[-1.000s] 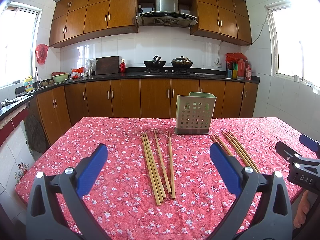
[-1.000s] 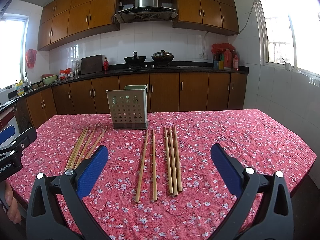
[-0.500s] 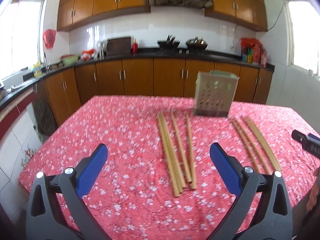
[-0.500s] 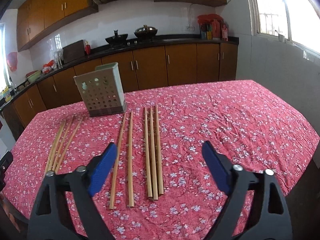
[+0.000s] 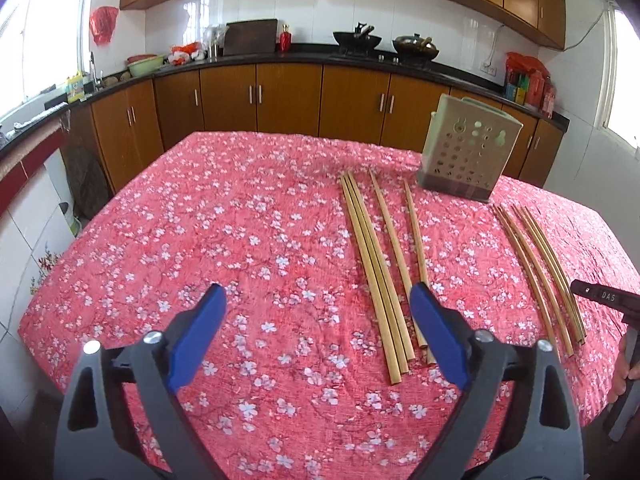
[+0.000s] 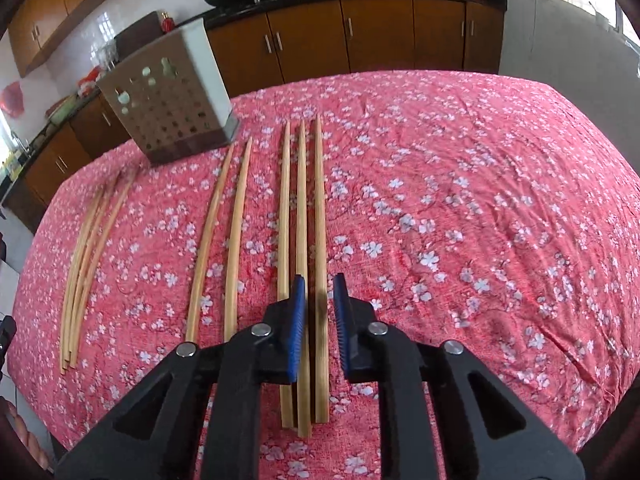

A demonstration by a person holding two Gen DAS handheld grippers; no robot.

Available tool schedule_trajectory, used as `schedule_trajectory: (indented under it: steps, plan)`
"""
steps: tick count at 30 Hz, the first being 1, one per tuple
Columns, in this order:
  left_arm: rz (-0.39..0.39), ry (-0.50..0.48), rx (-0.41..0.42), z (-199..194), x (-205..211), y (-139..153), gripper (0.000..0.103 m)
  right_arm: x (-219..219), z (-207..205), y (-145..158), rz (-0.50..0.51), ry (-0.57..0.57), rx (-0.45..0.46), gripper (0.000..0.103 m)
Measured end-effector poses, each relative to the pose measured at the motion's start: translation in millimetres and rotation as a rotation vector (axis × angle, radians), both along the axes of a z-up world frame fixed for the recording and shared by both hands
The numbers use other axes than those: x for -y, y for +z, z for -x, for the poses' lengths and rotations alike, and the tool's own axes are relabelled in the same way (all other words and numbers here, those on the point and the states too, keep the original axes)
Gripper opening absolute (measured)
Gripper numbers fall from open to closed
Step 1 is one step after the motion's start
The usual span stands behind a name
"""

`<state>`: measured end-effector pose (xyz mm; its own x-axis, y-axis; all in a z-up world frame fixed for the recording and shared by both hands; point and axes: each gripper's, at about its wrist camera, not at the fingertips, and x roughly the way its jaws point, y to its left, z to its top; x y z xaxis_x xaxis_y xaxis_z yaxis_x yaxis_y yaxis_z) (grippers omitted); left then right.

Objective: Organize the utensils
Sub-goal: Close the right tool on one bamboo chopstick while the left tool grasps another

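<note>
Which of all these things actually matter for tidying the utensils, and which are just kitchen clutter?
Part of the job:
- chopsticks lying in groups on the table
- perforated utensil holder standing behind them
- right gripper, jaws narrowed over the chopsticks
- left gripper, jaws wide

Just lying about:
- woks on the stove
- green bowl
- cutting board
- red bottle

A red floral tablecloth (image 5: 240,240) is covering the bench. Behind it, wooden base cabinets (image 5: 288,100) are running along the far wall under a black countertop (image 5: 248,62). Two dark woks (image 5: 416,46) are sitting on the stove at the far right, with a red bottle (image 5: 285,40) and a dark cutting board (image 5: 250,37) standing further left. A green basin (image 5: 145,65) is resting at the far left, beneath a red bag (image 5: 103,29) hanging on the tiled wall.
</note>
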<state>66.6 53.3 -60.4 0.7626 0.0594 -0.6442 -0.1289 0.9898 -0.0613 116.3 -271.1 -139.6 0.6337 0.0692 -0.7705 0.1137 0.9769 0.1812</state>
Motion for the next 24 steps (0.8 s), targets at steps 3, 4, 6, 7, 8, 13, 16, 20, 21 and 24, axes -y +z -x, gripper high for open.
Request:
schedule_trajectory:
  steps: [3, 4, 6, 7, 8, 13, 16, 20, 21, 24]
  plan:
    - [0.009, -0.019, -0.026, -8, -1, -4, 0.079, 4, -2, -4, 0.016, -0.007, -0.007, 0.013]
    - [0.011, -0.026, -0.031, -10, 0, -5, 0.078, 5, -2, -6, 0.013, -0.007, -0.015, 0.012]
    - [0.018, -0.043, -0.044, -16, 1, -7, 0.073, 6, -3, -7, 0.033, -0.008, -0.004, 0.009]
    - [0.027, -0.055, -0.055, -21, 1, -8, 0.071, 8, -4, -7, 0.046, -0.014, -0.002, 0.009]
    - [0.039, -0.070, -0.066, -26, 1, -10, 0.067, 11, -4, -7, 0.056, -0.027, 0.001, 0.008]
    - [0.092, -0.144, -0.129, -51, 6, -18, 0.043, 25, -7, -6, 0.038, -0.066, 0.008, 0.008]
    - [0.109, -0.167, -0.168, -59, 8, -25, 0.030, 24, -6, -6, 0.059, -0.061, 0.011, 0.008]
    - [0.098, -0.193, -0.216, -66, 13, -35, 0.021, 23, -6, -6, 0.070, -0.059, 0.016, 0.008]
    - [0.089, -0.195, -0.221, -66, 14, -38, 0.021, 23, -7, -6, 0.072, -0.059, 0.016, 0.008]
    - [0.079, -0.188, -0.224, -66, 14, -38, 0.021, 21, -10, -7, 0.082, -0.056, 0.019, 0.008]
